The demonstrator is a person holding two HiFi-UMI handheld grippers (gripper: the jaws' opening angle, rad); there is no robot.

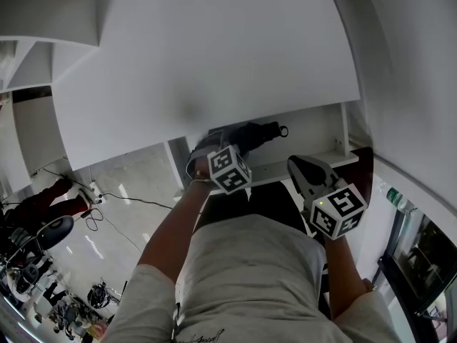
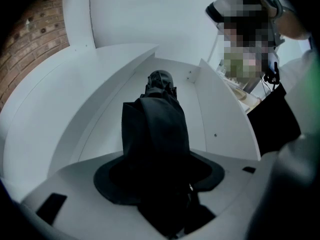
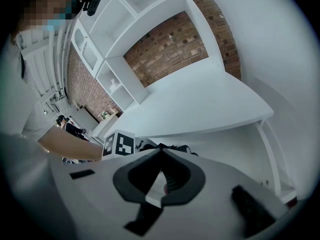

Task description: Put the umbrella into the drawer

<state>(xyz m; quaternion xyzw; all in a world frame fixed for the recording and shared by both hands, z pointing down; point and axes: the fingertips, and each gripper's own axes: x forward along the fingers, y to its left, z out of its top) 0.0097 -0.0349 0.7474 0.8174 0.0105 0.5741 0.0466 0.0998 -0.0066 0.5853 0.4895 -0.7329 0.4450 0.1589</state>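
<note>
right gripper (image 3: 160,153) pressed shut, empty, at the drawer (image 1: 314,131) front. left gripper (image 1: 206,148) pinching the black umbrella (image 1: 251,133), inside the open drawer under the white top (image 1: 214,63). beyond: white shelves (image 3: 115,14), brick wall (image 3: 165,49).

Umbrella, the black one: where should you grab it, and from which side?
Take the umbrella on its folded cloth body, clamped across its narrow width, coming down from above. It is a long slim bundle over the open drawer, so its top is free. The left gripper holds it this way.
</note>
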